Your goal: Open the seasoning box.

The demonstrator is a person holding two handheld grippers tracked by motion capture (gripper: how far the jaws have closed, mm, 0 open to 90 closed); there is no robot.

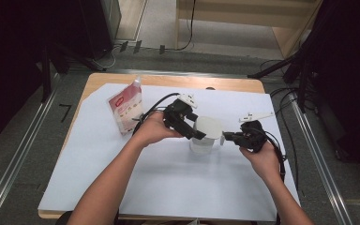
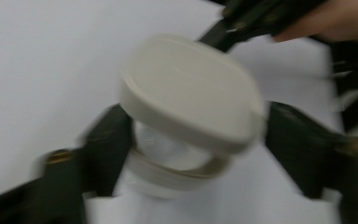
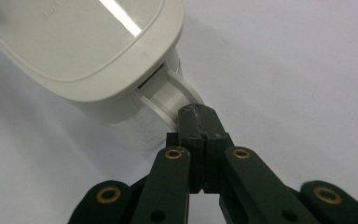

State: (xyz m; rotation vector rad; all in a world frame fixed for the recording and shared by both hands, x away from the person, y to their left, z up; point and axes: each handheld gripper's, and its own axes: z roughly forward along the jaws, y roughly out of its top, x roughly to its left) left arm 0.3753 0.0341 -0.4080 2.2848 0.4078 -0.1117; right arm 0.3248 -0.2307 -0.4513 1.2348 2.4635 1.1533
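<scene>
Right hand-held gripper (image 3: 200, 122) pinches jug handle (image 3: 175, 95), seen close.

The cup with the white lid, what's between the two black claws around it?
The lidded cup itself sits between the left gripper jaws, seen in the left gripper view; nothing else lies there.

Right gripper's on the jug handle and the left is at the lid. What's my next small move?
Probably close the left gripper onto the lid. Its jaws flank the lid without clearly pressing, the lid already sits tilted on the jug, and the right gripper is shut on the handle, steadying it.
</scene>
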